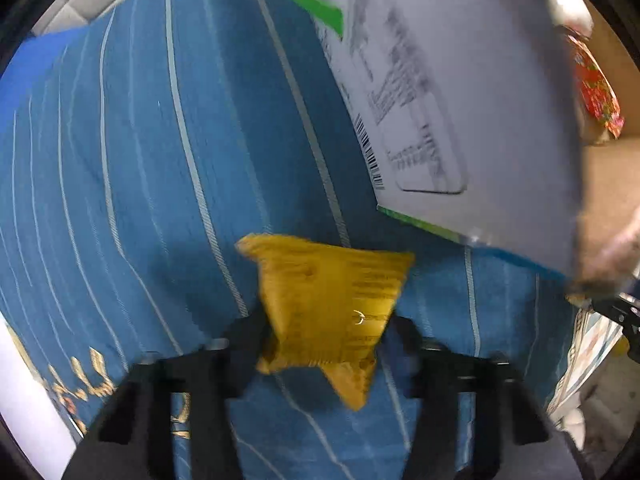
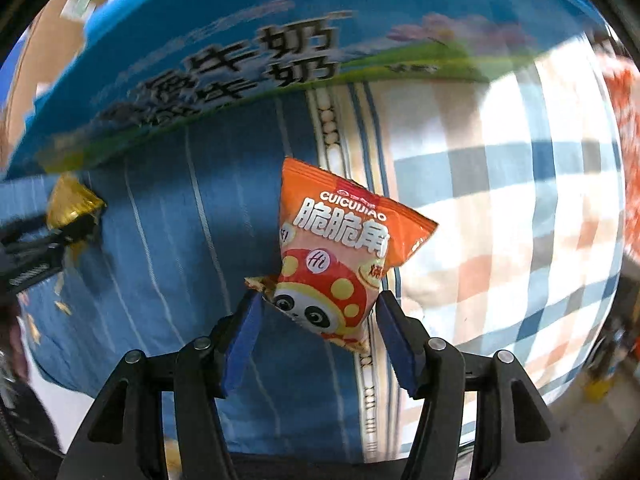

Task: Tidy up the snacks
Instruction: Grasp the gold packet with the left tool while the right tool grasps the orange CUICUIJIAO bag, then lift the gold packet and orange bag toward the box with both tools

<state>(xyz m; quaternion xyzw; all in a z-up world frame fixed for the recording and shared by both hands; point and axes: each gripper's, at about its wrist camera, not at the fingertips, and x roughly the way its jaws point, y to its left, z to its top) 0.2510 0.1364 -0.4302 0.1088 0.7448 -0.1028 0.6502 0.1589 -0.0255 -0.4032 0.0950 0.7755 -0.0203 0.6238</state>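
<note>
The left gripper (image 1: pixel 326 336) points steeply down at the blue striped bedding (image 1: pixel 160 160), its jaws clamped on a yellow snack packet (image 1: pixel 324 304). The right gripper (image 2: pixel 318 320) also points down, pinching an orange snack bag (image 2: pixel 340 248) between its blue pads (image 2: pixel 244 340). Only the right view shows the milk carton's (image 2: pixel 224 60) printed blue front, ahead of the fingers, and checkered fabric (image 2: pixel 520 200) to their right; the left view shows the carton's white barcode side.

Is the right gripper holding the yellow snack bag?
No, the right gripper is shut on an orange snack bag with a panda on it.
</note>
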